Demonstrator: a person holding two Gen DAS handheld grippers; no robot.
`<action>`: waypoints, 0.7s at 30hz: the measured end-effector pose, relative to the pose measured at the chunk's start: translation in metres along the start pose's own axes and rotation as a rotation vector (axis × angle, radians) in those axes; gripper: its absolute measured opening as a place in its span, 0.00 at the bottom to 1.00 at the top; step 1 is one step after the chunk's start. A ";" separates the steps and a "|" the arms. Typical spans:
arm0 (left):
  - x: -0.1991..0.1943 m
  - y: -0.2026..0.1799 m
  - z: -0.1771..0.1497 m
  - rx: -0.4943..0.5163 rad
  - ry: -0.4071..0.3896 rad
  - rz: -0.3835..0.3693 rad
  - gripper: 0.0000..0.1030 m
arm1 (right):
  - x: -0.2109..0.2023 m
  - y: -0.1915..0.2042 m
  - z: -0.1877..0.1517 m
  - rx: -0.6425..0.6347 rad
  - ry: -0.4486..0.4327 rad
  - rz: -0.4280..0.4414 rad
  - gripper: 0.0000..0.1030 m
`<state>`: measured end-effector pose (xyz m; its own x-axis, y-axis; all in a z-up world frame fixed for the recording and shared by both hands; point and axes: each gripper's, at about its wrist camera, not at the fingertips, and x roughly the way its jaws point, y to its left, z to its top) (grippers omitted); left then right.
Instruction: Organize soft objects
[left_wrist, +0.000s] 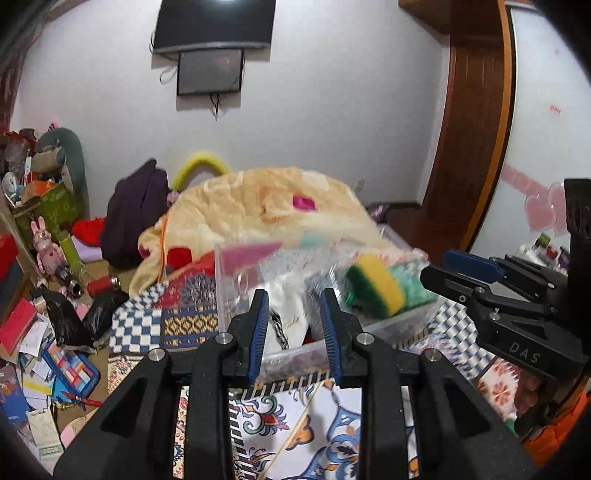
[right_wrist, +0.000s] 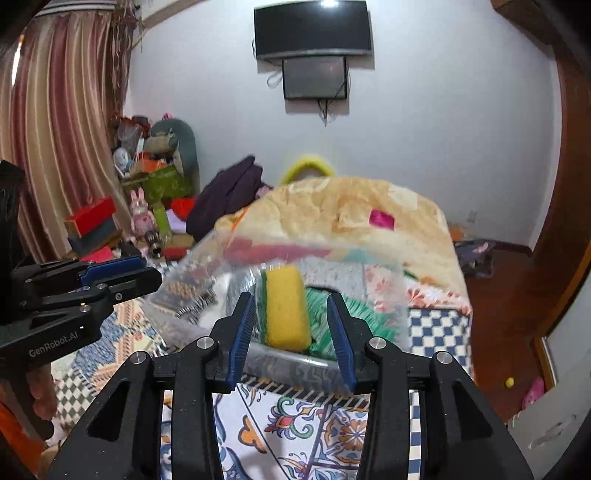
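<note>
Both claws hover over a bed with a patterned sheet (right_wrist: 314, 424), pointed at a clear plastic box (right_wrist: 391, 295) that sits on it. Left claw (left_wrist: 293, 321): jaws apart at a medium gap, nothing between them, lined up with the near wall of the box where a white cloth bag (left_wrist: 290, 314) lies inside. Right claw (right_wrist: 291, 328): jaws spread wider, empty, framing a yellow-and-green sponge (right_wrist: 286, 306) that sits in the box on its edge, tilted. Sponge is beyond the fingertips, not touching them as far as can be seen. A green fuzzy cloth (right_wrist: 351, 314) lies just beside the sponge, on its right, also inside the box. Behind the box a cream fleece blanket (left_wrist: 258, 206) is heaped on the bed. Box and contents are motion-blurred. Each claw shows at the edge of the other's view.
</note>
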<state>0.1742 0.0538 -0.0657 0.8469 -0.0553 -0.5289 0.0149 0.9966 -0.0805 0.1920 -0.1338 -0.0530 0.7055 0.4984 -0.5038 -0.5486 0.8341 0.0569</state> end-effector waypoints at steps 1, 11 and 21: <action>-0.008 -0.001 0.003 -0.004 -0.020 -0.007 0.28 | -0.008 0.000 0.003 0.000 -0.020 0.001 0.37; -0.076 -0.018 0.020 0.008 -0.217 0.005 0.52 | -0.075 0.008 0.022 -0.017 -0.210 0.003 0.48; -0.113 -0.027 0.017 -0.007 -0.316 -0.005 0.80 | -0.094 0.014 0.021 -0.007 -0.281 0.009 0.70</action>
<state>0.0874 0.0339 0.0103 0.9701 -0.0378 -0.2398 0.0168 0.9959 -0.0887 0.1272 -0.1640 0.0133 0.7970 0.5524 -0.2442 -0.5577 0.8283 0.0537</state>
